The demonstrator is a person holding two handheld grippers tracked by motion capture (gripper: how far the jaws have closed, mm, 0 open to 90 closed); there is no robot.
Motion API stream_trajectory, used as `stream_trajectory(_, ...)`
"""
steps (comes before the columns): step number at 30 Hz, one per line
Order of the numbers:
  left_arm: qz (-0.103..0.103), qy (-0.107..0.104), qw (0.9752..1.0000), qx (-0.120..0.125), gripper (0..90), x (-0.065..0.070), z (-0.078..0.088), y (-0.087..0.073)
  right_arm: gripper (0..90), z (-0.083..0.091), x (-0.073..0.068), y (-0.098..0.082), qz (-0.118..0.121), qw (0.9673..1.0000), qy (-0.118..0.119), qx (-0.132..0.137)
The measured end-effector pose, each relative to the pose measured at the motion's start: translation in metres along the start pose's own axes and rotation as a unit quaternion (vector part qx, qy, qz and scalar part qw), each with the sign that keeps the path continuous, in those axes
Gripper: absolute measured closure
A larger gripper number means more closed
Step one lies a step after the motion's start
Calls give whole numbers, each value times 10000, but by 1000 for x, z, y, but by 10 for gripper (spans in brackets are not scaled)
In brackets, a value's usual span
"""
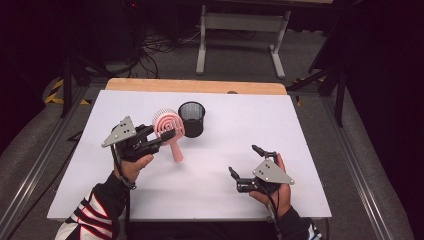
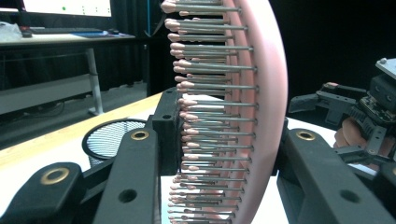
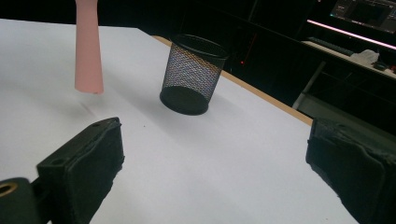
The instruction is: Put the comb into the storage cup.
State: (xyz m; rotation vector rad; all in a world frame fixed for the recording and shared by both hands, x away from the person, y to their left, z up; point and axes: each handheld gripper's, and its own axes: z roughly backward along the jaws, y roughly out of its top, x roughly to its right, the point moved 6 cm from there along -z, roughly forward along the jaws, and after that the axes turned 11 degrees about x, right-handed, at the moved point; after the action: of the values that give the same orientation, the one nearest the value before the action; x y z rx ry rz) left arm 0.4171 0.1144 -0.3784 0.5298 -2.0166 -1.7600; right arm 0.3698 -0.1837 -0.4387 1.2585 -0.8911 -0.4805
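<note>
Brush (image 1: 168,126) was up off the tabletop (image 1: 220,150), pinched by its round head in the left claw (image 1: 165,134): in the left claw view the pads sat on both sides, one against the bristles (image 2: 205,140), one on the smooth pink back. Handle (image 3: 88,51) hung down w/ its tip clear of the white surface, as the right claw view showed. Mesh cup (image 1: 192,118) stood upright just beside the brush, on the far side, rim open and nothing visible inside.

Right claw (image 1: 246,162) sat well apart at the near right, jaws spread wide w/ nothing between them; its own view looked past both black pads toward cup and handle.

Step in hand, as I read it: the carry, brush held by one claw, heading for the cup. Prob. about halfway, since lift looked done and drop-in wasn't.

Next move would need the handle tip brought over the cup mouth, brush kept near vertical, then lowered handle-first before letting go. Risks: cup is light and could tip if the handle clipped the rim; grip on bristles is springy, so the head might twist. Right claw could steady the cup if needed.
</note>
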Motion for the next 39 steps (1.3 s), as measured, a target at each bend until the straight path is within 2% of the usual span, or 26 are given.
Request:
stream_trajectory(7,-36,86,9999,52,626,-6,3,5,36,4,1,-6,110,9999,-44,-52)
stream_trajectory(16,-90,185,9996,199,627,-15,2,17,37,9,1,-15,133,9998,-103,-112)
stream_trajectory(22,-212,207,9993,207,627,-19,-5,30,39,11,3,-18,103,9997,-139,-152)
stream_trajectory(30,-225,225,9991,278,627,-26,-12,44,42,10,2,-19,123,9997,-104,-182)
stream_trajectory(32,-252,219,9991,277,627,-27,-15,47,65,10,3,-19,158,9995,-183,-184)
stream_trajectory(34,-256,213,9990,290,627,-28,-17,51,70,11,4,-18,121,9996,-215,-121)
stream_trajectory(39,-283,204,9990,296,627,-30,-23,58,68,10,4,-20,90,9997,-190,-157)
